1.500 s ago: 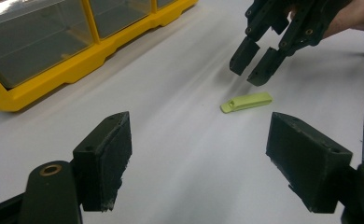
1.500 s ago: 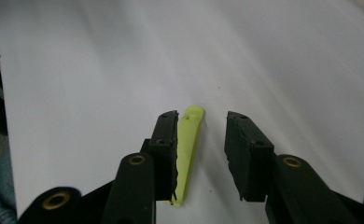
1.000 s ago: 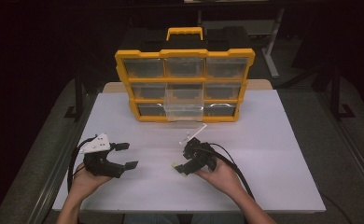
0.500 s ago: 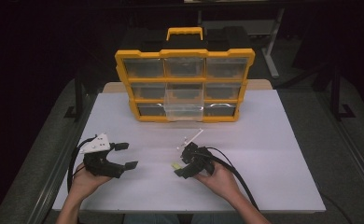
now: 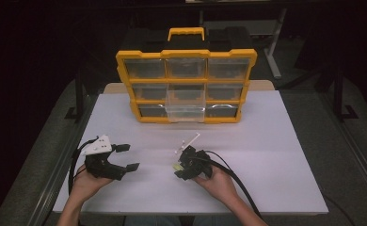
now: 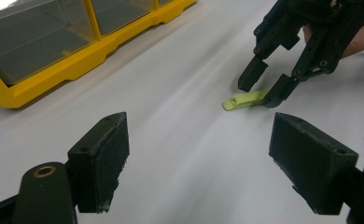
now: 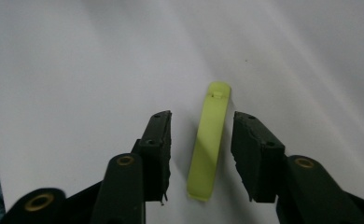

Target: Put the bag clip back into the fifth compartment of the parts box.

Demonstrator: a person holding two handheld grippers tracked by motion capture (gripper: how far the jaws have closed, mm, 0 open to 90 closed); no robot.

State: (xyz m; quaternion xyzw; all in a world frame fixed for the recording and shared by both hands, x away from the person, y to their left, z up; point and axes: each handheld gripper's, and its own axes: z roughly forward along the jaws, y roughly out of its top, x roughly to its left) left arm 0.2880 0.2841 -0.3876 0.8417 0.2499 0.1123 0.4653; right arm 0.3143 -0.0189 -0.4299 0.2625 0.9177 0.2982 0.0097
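A lime-green plastic lever (image 7: 208,144) lies flat on the white table (image 5: 266,141), also seen from the left gripper view (image 6: 243,99). My right gripper (image 7: 202,119) points down over it, one jaw on each side. Its jaws have just been closing with the lever between them. A thin gap still shows on both sides, so the pads do not press on it. In the high view the right gripper (image 5: 178,168) is near the table's front middle. My left gripper (image 5: 129,157) rests open at the front left with nothing between its wide jaws (image 6: 199,135).
A yellow organizer (image 5: 186,53) with clear drawers stands upright at the back of the table. Its lower middle drawer (image 5: 185,106) is pulled partly out toward me. Black cables trail from both grippers toward the front edge.
The right gripper has settled slightly lower and nearer over the green lever, and its jaws have narrowed around it. The left gripper has stayed where it was.
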